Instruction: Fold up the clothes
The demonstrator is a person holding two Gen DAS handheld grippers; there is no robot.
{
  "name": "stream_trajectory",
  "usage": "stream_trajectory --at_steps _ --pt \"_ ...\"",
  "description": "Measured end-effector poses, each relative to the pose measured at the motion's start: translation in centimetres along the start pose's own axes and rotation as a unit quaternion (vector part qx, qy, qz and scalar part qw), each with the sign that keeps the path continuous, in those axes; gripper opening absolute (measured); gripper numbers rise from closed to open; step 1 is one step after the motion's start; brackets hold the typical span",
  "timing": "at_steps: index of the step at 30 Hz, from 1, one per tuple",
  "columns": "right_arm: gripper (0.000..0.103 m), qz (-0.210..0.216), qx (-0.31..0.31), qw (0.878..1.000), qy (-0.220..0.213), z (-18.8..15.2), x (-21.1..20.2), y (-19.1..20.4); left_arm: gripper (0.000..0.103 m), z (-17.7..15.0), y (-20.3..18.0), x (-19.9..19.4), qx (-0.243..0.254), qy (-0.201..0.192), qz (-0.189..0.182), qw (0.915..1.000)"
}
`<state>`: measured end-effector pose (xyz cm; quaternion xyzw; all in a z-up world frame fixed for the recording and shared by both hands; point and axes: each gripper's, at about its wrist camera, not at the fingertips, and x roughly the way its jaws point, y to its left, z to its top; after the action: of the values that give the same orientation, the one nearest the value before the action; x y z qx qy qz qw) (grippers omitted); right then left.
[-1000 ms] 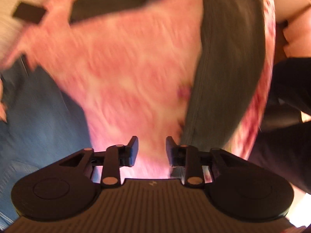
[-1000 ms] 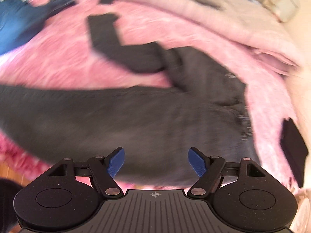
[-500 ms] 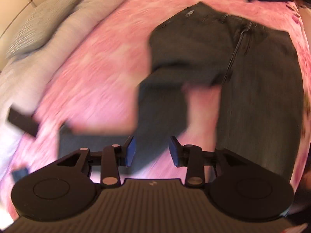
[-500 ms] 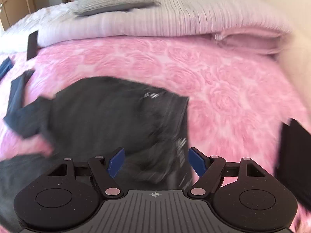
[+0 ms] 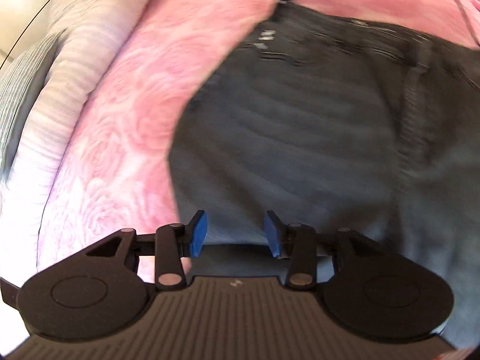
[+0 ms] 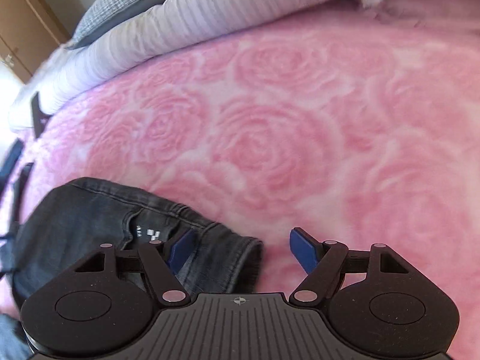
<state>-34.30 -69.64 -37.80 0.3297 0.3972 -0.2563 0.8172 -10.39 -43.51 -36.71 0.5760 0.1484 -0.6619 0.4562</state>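
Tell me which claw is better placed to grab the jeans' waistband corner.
Right. The right claw is open with the waistband corner of the dark jeans between its fingers. The left claw, also open, faces only flat mid-fabric, with no edge between its fingers.

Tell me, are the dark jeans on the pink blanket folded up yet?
Cannot tell. The jeans lie on the pink blanket, but both views show only part of them. Neither the left gripper nor the right gripper holds them.
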Motion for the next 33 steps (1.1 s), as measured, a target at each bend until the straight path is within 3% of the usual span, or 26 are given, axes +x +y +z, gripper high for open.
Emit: stream_trajectory --at_steps 3,5,6,9,13,15,20,25,26,29,31,33 --pt "0.038 0.027 0.004 1.0 0.003 -0.3 0.0 -0.7 0.039 1.0 2.3 1.5 -0.028 -0.003 0.003 0.9996" --pt "0.028 0.045 0.02 0.999 0.01 -0.2 -0.9 -1.2 0.039 2.0 3.2 2.5 -0.042 0.001 -0.007 0.9991" --pt "0.021 0.04 -0.001 0.999 0.009 0.1 -1.5 -0.7 0.039 2.5 3.5 3.0 -0.047 0.003 -0.011 0.9988" --pt "0.018 0.034 -0.061 0.997 -0.014 2.2 -4.6 0.3 0.039 4.3 3.7 3.3 -0.058 -0.011 -0.025 0.9979" --pt "0.017 0.009 -0.123 0.992 -0.036 4.8 -7.0 0.2 0.039 6.9 2.8 3.9 -0.05 -0.028 -0.035 0.9977" --pt "0.017 -0.024 -0.108 0.993 -0.042 5.4 -7.2 -1.6 0.04 7.9 2.1 4.4 -0.044 -0.035 -0.037 0.9977" --pt "0.018 -0.08 -0.103 0.991 -0.027 4.0 -5.9 -4.2 0.04 6.3 2.7 4.0 -0.058 -0.032 -0.024 0.9975" --pt "0.024 -0.101 -0.065 0.992 -0.045 3.4 -5.9 -3.9 0.04 0.6 3.4 1.9 -0.039 0.019 0.022 0.9988" --pt "0.028 -0.111 -0.064 0.991 -0.044 3.4 -5.9 -3.5 0.04 -0.7 3.6 1.6 -0.033 0.035 0.032 0.9983" --pt "0.057 -0.17 -0.088 0.98 -0.05 3.5 -6.7 -1.2 0.041 -5.0 4.6 0.1 -0.025 0.068 0.056 0.9958" --pt "0.061 -0.183 -0.106 0.976 -0.056 3.3 -7.5 0.8 0.043 -7.9 5.4 -0.8 -0.019 0.087 0.072 0.9934" --pt "0.061 -0.169 -0.112 0.977 -0.061 2.6 -8.5 3.4 0.043 -10.7 6.0 -1.4 0.0 0.102 0.085 0.9912"
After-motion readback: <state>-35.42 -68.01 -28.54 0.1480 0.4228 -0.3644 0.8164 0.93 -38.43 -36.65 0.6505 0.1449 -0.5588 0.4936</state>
